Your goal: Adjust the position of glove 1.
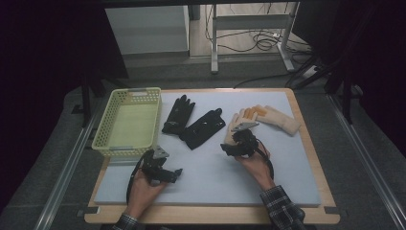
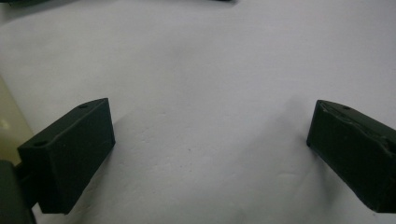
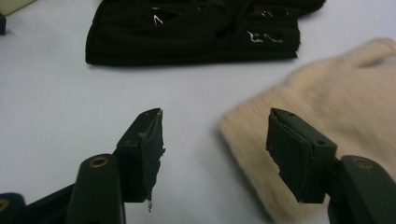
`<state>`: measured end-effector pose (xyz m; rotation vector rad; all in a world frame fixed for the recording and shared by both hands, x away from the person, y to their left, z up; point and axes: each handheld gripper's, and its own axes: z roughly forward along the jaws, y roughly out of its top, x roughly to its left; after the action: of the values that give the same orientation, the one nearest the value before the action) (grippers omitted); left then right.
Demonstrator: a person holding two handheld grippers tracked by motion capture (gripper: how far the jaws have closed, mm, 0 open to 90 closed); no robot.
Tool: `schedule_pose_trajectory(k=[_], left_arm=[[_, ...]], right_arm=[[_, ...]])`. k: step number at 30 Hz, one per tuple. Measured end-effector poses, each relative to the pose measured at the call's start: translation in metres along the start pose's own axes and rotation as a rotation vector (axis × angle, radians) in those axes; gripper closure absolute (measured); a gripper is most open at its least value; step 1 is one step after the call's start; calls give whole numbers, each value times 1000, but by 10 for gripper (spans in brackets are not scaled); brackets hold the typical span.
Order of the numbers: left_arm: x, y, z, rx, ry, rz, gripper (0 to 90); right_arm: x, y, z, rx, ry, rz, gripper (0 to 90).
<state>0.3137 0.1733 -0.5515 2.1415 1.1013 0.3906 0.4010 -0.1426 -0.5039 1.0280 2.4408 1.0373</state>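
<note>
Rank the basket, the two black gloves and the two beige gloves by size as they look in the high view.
1. Basket, clearly largest.
2. Black gloves and beige gloves: all look alike. The right gripper covers part of the nearer beige one, so I won't rank them.

Your left hand (image 1: 141,184) lies low near the front left corner of the desk, holding the left gripper (image 1: 178,171) level, its tips pointing right along the front edge; the jaws stand wide apart with nothing between them. Your right hand (image 1: 256,160) reaches further in, right of centre, forearm angled in from the front edge. The right gripper (image 1: 224,147) points left, jaws partly parted, gripping nothing.
</note>
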Motion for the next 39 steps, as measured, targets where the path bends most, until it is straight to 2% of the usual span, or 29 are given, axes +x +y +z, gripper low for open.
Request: schedule_pose_trajectory(k=[4, 9, 17, 27, 33, 36, 37, 38, 39], left_arm=[[0, 0, 0, 2, 0, 3, 10], [0, 0, 0, 2, 0, 3, 9], [0, 0, 0, 2, 0, 3, 9], [0, 0, 0, 3, 0, 3, 9], [0, 0, 0, -1, -1, -1, 9], [0, 0, 0, 3, 0, 3, 9], [0, 0, 0, 4, 0, 3, 9], [0, 0, 0, 3, 0, 3, 9], [0, 0, 0, 4, 0, 3, 9]], right_arm=[[2, 7, 7, 1, 7, -5, 391], [6, 22, 25, -3, 14, -13, 419], [10, 43, 46, -2, 17, -13, 415], [19, 65, 76, 18, 17, 19, 286], [24, 67, 101, 77, -35, 21, 218], [24, 66, 102, 74, -35, 26, 249], [24, 65, 100, 72, -33, 24, 371], [24, 64, 98, 73, -62, 12, 510], [25, 63, 97, 73, -90, -22, 548]])
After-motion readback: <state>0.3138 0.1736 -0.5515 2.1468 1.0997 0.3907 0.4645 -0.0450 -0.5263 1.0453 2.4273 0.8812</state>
